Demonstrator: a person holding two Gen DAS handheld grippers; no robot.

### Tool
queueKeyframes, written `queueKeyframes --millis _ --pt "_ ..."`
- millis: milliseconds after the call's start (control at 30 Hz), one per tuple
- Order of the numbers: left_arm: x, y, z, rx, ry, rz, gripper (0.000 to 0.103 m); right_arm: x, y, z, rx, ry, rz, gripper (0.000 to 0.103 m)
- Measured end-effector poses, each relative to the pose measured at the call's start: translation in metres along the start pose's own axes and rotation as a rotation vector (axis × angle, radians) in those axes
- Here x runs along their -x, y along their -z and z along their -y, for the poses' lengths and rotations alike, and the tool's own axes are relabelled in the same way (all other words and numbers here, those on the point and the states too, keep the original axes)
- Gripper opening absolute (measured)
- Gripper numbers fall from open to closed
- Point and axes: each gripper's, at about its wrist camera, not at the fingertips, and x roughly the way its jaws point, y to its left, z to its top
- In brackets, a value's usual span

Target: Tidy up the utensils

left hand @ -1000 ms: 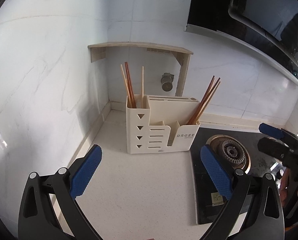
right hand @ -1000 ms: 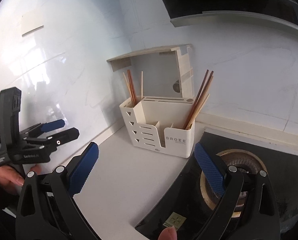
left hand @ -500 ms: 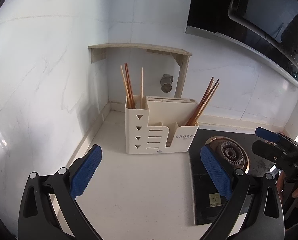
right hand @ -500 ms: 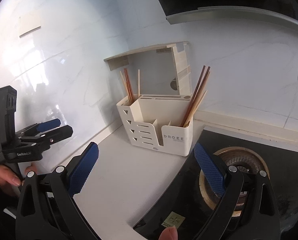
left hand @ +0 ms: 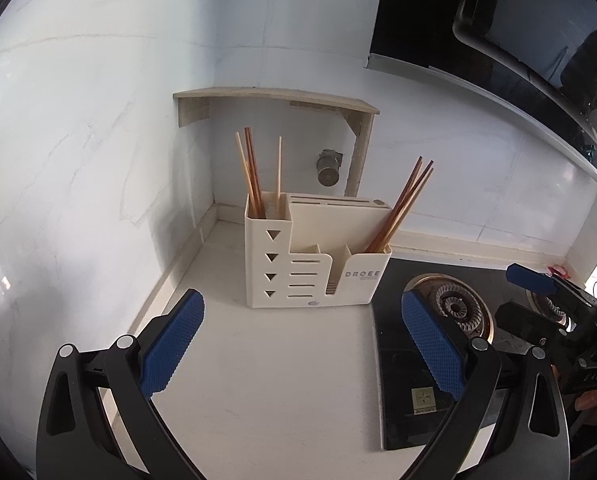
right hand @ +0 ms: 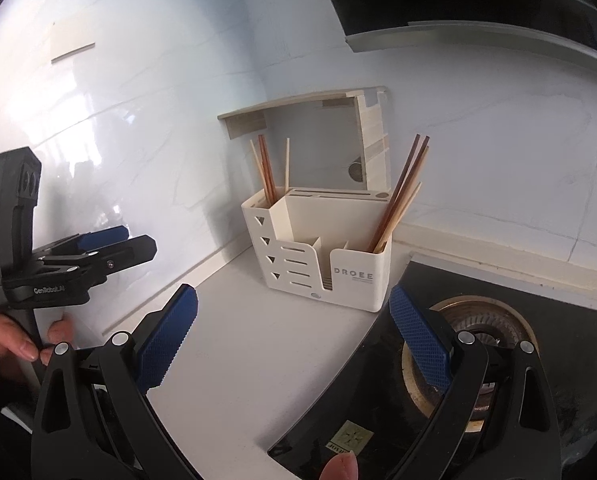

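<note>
Moved: both my grippers eased closer to the utensil holder [left hand: 316,258] | fingers: left gripper [left hand: 304,350] and right gripper [right hand: 292,342] wide apart, empty | chopsticks [right hand: 398,196] split between end compartments, holder in counter's back corner beside stove [left hand: 450,312], likely awaiting regrouping

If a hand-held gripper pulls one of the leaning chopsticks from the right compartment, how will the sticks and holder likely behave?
The leaning chopsticks look thin, rigid and smooth, so one would probably stay straight but might slip or pivot between the pads. The cream holder looks like light plastic standing free on the counter, so a sideways pull could shift or tip it.
</note>
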Motion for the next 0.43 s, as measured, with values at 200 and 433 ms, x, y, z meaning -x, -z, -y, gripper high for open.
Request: queueKeyframes --millis 200,433 --pt "0.0015 -0.0032 0.0033 -0.017 -0.004 0.005 0.097 -0.0008 0.0004 -0.0035 0.028 -0.007 -0.002 0.097" --pt "0.001 -0.0026 -0.0011 0.015 0.005 0.0 0.097 0.001 0.0003 -0.0029 0.016 -0.009 0.006 0.097"
